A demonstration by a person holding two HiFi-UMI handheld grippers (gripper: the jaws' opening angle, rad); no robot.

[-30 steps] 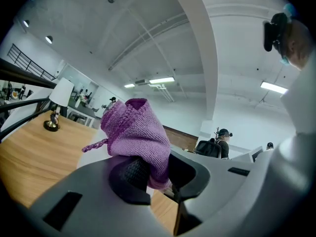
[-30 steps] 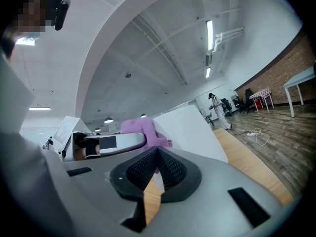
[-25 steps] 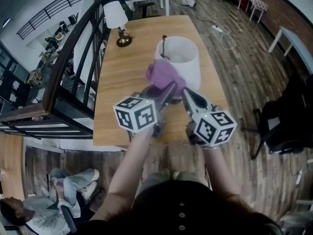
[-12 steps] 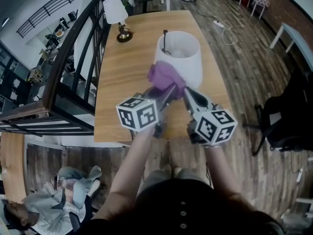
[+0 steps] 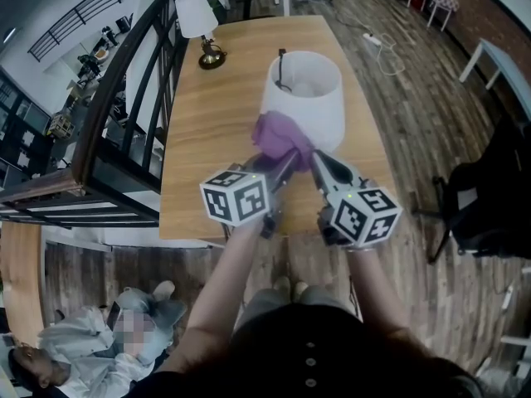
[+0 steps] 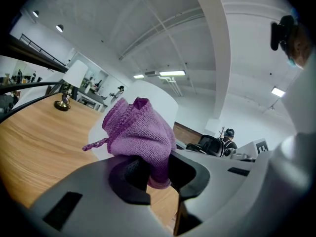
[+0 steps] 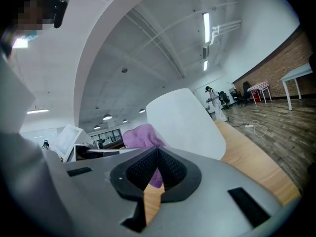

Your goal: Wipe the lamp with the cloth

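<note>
2 jaws of L gripper [image 5: 286,157] [image 6: 150,169] are clenching the cloth [image 5: 280,135] [image 6: 140,132] by the lamp [image 5: 303,98]; R gripper [image 5: 315,157] [image 7: 157,152] is hovering closed, empty, just beside the cloth, over the table [image 5: 207,139].

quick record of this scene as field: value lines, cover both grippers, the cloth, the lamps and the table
table: wooden, long
lamp: large white shade, standing on the table
small lamp: far end of the table, white shade, brass base
cloth: purple, bunched, held up at the near side of the lamp's shade; contact unclear
left gripper: shut on the cloth
right gripper: jaws together, nothing gripped, just beside the cloth
</note>
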